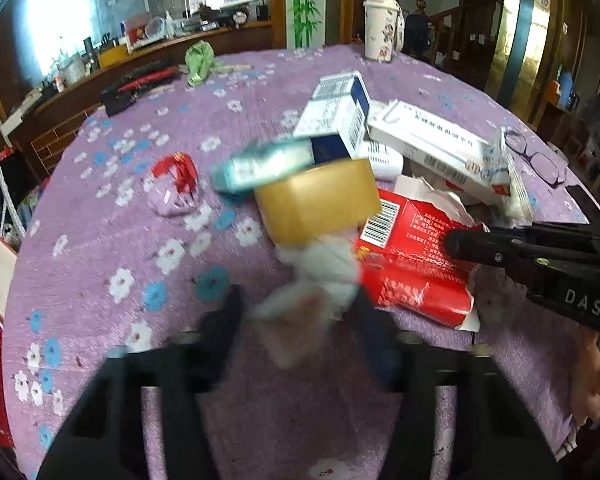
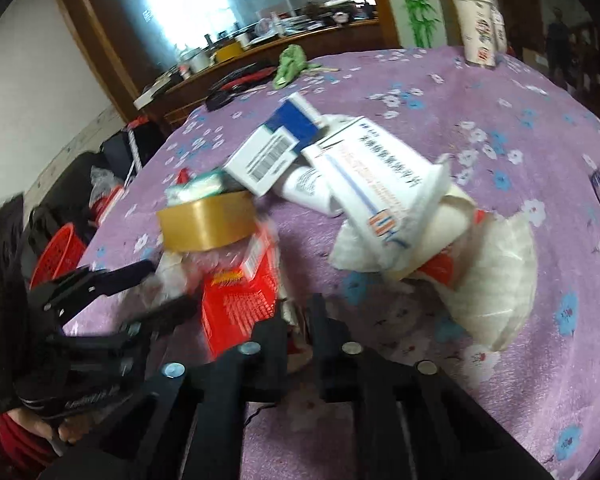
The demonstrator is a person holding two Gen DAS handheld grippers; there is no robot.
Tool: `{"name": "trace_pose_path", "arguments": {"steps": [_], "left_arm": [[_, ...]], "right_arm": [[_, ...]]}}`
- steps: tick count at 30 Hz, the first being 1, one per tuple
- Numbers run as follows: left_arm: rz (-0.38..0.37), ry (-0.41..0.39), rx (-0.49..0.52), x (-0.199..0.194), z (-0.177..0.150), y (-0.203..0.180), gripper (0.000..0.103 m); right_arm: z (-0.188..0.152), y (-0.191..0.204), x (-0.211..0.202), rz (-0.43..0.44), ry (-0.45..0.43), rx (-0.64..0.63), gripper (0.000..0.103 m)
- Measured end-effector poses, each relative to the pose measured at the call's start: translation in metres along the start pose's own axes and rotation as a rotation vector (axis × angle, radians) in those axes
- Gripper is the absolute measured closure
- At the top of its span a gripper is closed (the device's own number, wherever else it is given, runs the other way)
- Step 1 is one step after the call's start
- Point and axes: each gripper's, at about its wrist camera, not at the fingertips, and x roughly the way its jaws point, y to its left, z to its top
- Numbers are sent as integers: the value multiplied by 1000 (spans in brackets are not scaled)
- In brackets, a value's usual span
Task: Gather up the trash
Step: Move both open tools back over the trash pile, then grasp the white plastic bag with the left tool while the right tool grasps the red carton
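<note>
A heap of trash lies on the purple flowered tablecloth: a tape roll, a torn red carton, white and blue boxes, a long white box, a teal packet. My left gripper has its fingers apart around a crumpled white tissue, blurred. In the right wrist view, my right gripper is nearly shut on the edge of the red carton. The tape roll and the long white box show there too. The left gripper appears at the left.
A paper cup stands at the table's far edge. Green cloth, a black and red tool, a red-ribboned packet and glasses lie on the table. A red basket sits beyond the left edge.
</note>
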Motion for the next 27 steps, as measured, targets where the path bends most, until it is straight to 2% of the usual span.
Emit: {"name": "trace_pose_path", "arguments": {"steps": [5, 9, 16, 27], "left_arm": [[4, -27, -5, -9, -6, -2, 57], [25, -78, -19, -21, -13, -1, 58], [26, -133, -48, -33, -17, 4, 58], [-56, -107, -54, -46, -34, 4, 58]], "right_arm": [[-5, 2, -6, 15, -15, 9, 98], [-10, 3, -18, 25, -67, 36, 98], [-21, 13, -37, -4, -137, 17, 98], [-16, 15, -51, -2, -161, 12, 98]]}}
